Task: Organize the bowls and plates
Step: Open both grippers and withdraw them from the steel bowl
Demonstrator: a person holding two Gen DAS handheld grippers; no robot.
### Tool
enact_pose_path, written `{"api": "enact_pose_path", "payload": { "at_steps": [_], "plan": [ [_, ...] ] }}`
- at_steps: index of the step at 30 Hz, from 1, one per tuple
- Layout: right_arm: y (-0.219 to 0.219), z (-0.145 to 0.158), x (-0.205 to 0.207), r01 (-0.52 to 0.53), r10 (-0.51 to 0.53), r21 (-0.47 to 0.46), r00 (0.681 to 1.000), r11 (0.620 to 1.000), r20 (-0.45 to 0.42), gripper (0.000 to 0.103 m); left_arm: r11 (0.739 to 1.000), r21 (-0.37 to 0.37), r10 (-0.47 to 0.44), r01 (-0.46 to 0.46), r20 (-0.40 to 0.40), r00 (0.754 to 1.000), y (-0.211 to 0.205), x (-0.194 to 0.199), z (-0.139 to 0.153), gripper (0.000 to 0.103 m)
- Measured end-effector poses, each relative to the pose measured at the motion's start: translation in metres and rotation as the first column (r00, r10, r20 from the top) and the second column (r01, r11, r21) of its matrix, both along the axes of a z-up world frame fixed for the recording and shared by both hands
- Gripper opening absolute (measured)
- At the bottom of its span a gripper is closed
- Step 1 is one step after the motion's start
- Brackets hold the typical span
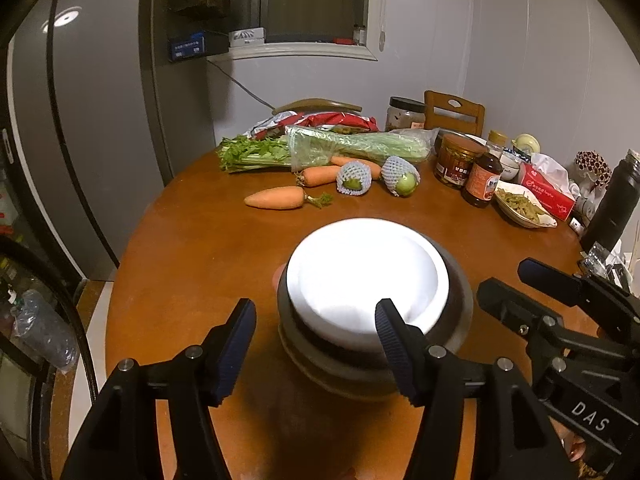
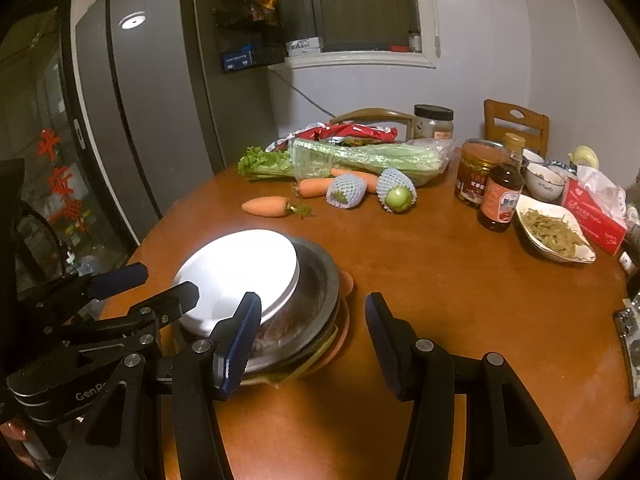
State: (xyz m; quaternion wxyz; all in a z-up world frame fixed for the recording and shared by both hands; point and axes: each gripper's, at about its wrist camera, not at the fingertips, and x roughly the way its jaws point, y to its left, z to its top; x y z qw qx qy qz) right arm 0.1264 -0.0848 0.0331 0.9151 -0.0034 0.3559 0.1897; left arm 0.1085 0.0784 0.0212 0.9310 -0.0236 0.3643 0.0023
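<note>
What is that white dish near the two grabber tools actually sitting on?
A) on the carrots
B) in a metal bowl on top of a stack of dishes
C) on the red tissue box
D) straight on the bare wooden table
B: the white dish rests tilted in a metal bowl that tops a stack of other dishes on the table, well short of the carrots.

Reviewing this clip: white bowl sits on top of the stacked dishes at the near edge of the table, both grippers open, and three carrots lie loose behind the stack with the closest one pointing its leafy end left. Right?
Nearly. The closest carrot has its leafy end pointing right, toward the netted fruit, as both wrist views show. The rest holds: white bowl atop the stack, left gripper and right gripper with jaws open.
</note>
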Motion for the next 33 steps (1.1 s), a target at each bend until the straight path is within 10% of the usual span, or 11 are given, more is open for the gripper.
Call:
{"api": "enact_pose_path", "payload": {
  "at_steps": [33],
  "plan": [
    [-0.046, -0.031, -0.094, 0.049, -0.049, -0.013, 0.999, 0.999, 0.015, 0.059, 0.999, 0.018, 0.042, -0.041, -0.02, 0.999, -0.031, -0.082, -0.043, 0.065]
  ]
}}
